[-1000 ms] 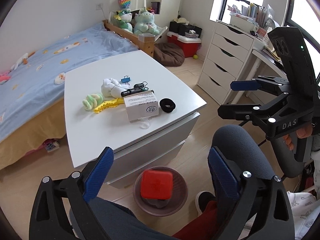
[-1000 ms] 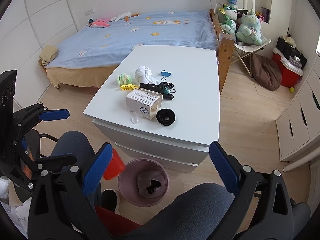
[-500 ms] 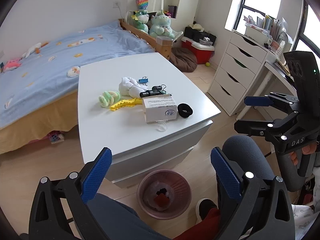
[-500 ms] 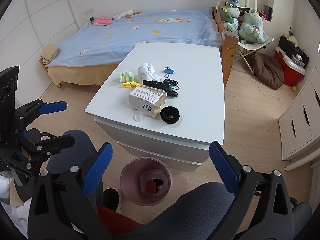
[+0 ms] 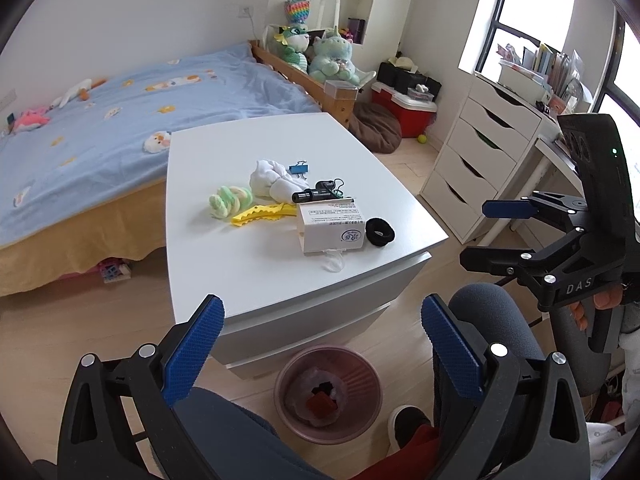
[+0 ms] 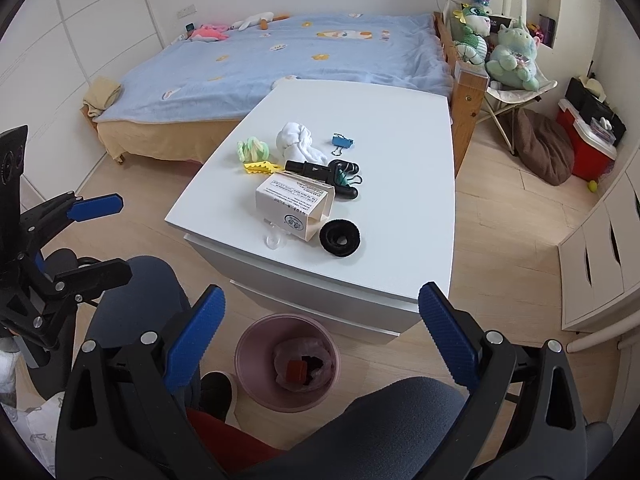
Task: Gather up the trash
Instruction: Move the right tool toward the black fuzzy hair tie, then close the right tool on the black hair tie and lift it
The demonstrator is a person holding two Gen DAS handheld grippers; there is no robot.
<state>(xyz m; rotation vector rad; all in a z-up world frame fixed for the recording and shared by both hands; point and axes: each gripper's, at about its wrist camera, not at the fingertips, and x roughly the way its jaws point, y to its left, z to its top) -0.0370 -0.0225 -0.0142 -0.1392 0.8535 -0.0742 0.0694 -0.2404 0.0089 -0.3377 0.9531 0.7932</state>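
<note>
A pink bin (image 5: 362, 372) (image 6: 256, 344) stands on the floor against the white table (image 5: 224, 280) (image 6: 400, 208). A red item (image 5: 320, 403) (image 6: 295, 371) lies inside it on crumpled wrapping. On the table are a white box (image 5: 332, 230) (image 6: 294, 204), a clear plastic scrap (image 5: 334, 264), a black hair ring (image 5: 380, 232), a yellow clip (image 5: 260, 212), a green scrunchie (image 5: 230, 200), a white cloth (image 5: 272, 180), a blue binder clip (image 5: 299, 168) and a black tube (image 5: 312, 195). My left gripper (image 5: 321, 304) and right gripper (image 6: 320, 292) hover open and empty above the bin.
The person's knees (image 5: 492, 320) (image 6: 136, 292) flank the bin. A bed (image 5: 100, 120) lies behind the table. White drawers (image 5: 480, 152) stand at the right, with a red cooler (image 5: 404, 108) and a brown beanbag (image 5: 376, 128) beyond.
The red item was falling just above the bin a second ago and now lies inside it. Both grippers have lifted and tipped up, staying open.
</note>
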